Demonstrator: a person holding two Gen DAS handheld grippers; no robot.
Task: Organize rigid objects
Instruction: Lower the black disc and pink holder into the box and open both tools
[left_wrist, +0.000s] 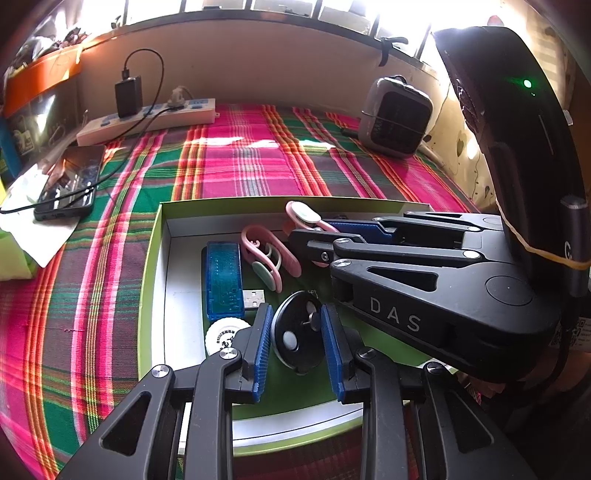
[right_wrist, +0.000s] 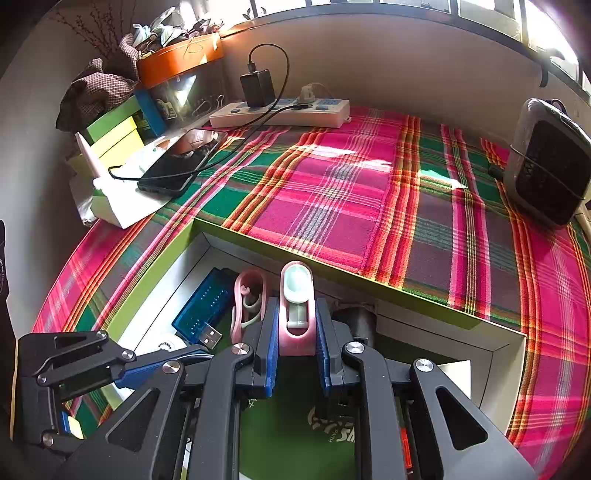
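Both claws over the green box (left_wrist: 147, 280): our right gripper (right_wrist: 295, 347) pinches a pink clip (right_wrist: 296, 306).
Its long axis points away; our left gripper (left_wrist: 297, 343) clamps the black disc (left_wrist: 295, 332).

Looked like a lived-in home room. Worktop under a bright plaid cloth (right_wrist: 332, 192), set against a window wall. Power strip (right_wrist: 280, 112) with charger plugged in, phone (right_wrist: 177, 162) charging, small heater (right_wrist: 550, 162), orange bin (right_wrist: 177, 62) stuffed with household clutter.
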